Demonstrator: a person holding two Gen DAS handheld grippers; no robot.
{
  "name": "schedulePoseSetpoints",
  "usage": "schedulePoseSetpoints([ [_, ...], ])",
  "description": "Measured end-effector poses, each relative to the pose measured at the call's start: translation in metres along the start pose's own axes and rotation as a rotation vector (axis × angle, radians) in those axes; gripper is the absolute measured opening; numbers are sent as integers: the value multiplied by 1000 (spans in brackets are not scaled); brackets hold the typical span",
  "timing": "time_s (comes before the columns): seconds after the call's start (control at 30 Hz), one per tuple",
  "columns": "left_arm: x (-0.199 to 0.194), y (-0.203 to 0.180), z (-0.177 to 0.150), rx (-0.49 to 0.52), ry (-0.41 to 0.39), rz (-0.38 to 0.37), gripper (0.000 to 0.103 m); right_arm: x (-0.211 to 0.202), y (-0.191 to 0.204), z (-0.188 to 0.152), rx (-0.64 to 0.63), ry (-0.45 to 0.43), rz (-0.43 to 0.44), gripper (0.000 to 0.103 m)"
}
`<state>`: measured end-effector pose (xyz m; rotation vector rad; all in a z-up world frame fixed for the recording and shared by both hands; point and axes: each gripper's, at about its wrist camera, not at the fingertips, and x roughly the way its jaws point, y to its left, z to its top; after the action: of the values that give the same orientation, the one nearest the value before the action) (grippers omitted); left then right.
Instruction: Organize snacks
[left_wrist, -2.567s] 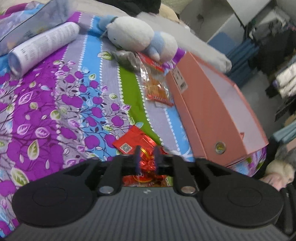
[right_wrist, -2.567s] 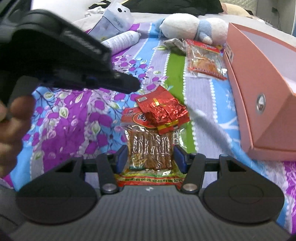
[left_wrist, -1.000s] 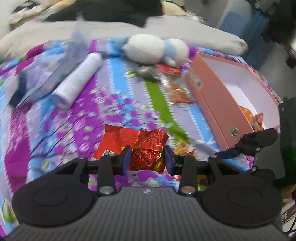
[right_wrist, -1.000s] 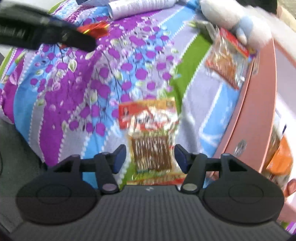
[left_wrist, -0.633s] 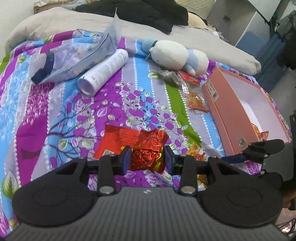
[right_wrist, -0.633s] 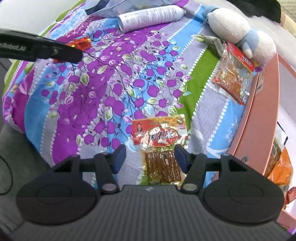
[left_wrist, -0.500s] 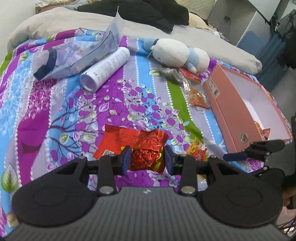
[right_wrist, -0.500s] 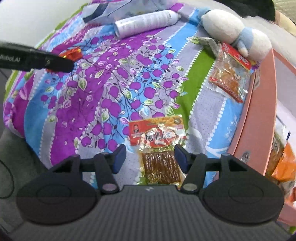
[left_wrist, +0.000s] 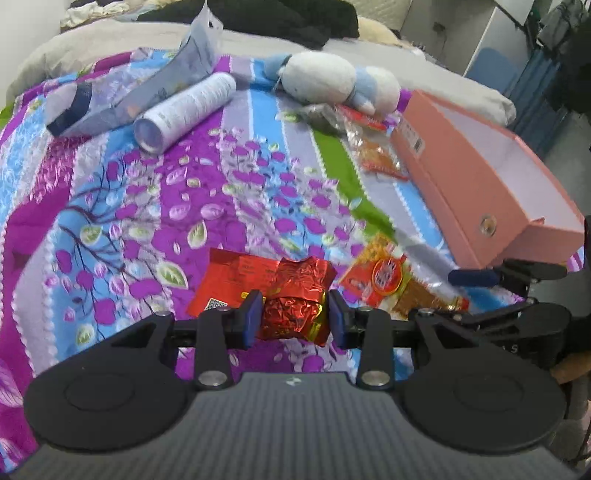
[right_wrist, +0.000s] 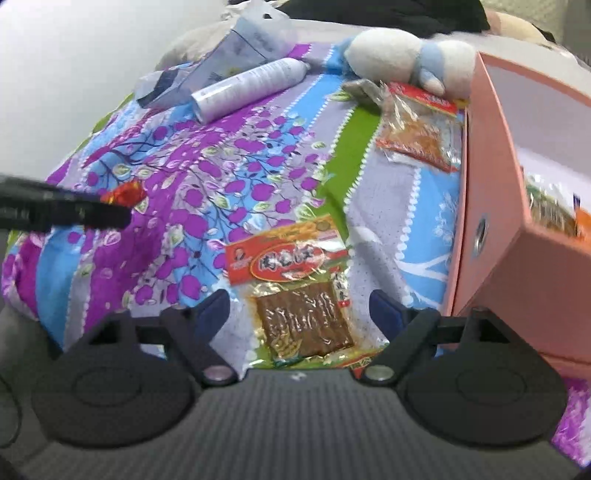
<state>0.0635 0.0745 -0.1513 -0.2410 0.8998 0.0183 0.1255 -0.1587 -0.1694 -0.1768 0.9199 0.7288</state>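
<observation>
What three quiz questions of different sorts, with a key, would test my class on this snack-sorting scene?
1. True or false: the left hand-held gripper is shut on a red foil packet.
2. Multiple choice: the right hand-held gripper is A) open over the bean-strip packet, B) clamping the white tube, C) inside the pink box.
3. Fill in: the plush toy lies beside the pink ____.

Key: 1 true; 2 A; 3 box.

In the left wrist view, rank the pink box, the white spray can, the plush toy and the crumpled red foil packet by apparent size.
1. pink box
2. plush toy and white spray can: about alike, too close to rank
3. red foil packet, though nearness to the camera enlarges it
</observation>
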Motion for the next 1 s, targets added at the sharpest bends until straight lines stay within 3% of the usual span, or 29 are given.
schedulePoseSetpoints([
  [0.17, 7, 6, -15, -57, 5, -12, 43, 13, 0, -10, -56, -24, -17, 85],
  [0.33, 14, 8, -30, -90, 28, -34, 43, 25, 8, -21, -130, -13, -30, 96],
  [0.47, 13, 13, -39, -135, 24, -55, 43, 27, -2, -21, -42, -10, -9, 96],
  [0.67, 12, 20, -51, -187, 4, -53, 43, 27, 3, -17, -8, 24, -41, 93],
  [0.8, 12, 19, -57, -204, -6, -50, 43, 21, 9, -20, 15, 14, -61, 76],
  [0.87, 12, 17, -58, -207, -17, -44, 43, 17, 16, -21, 10, 9, -83, 62],
  [0.93, 11, 16, -58, -210, -25, -40, 43, 12, 22, -20, 8, 11, -85, 40],
  [1.0, 8, 15, -58, -213, -31, -39, 43, 7, 29, -17, -4, 3, -107, 31],
])
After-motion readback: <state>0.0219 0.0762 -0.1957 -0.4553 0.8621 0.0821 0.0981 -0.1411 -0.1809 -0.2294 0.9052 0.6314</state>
